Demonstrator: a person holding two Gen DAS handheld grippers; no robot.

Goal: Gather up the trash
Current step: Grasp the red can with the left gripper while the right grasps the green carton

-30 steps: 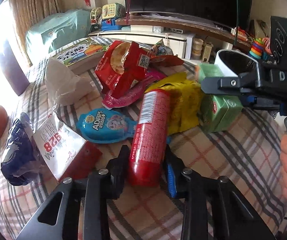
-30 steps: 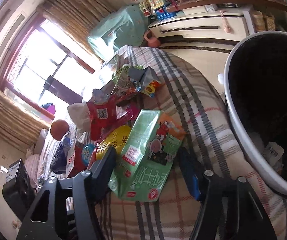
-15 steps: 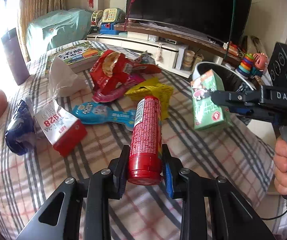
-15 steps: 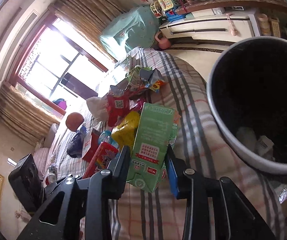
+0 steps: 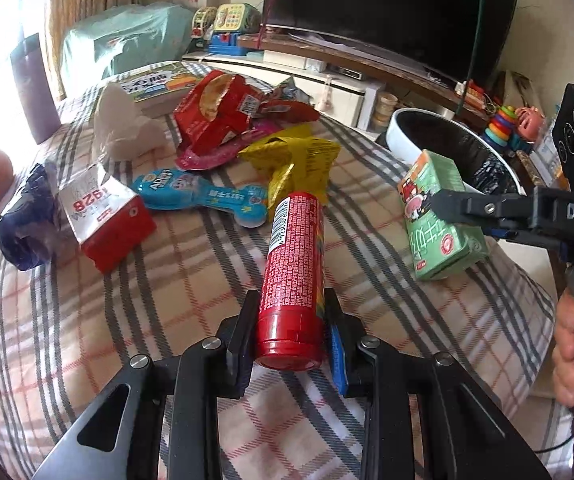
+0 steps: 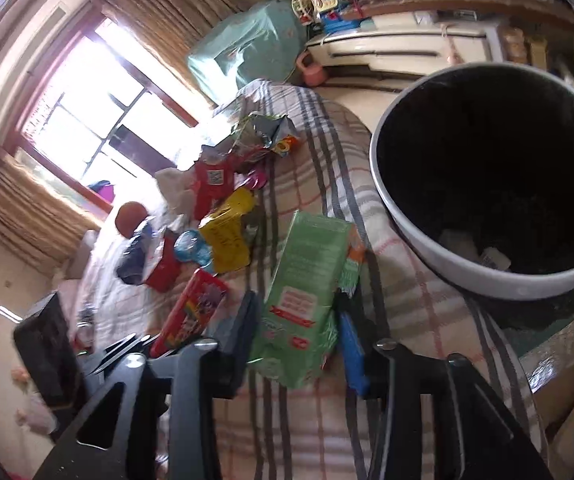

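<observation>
Two grabs at once: your left gripper [image 5: 289, 334] is clamped on the red can [image 5: 292, 276], lifted off the bed [image 5: 87, 320], well short of the bin [image 6: 487, 280]. Your right gripper [image 6: 297, 344] pinches the green carton [image 6: 307, 292] just beside the bin rim, likely ready to drop it in.
</observation>
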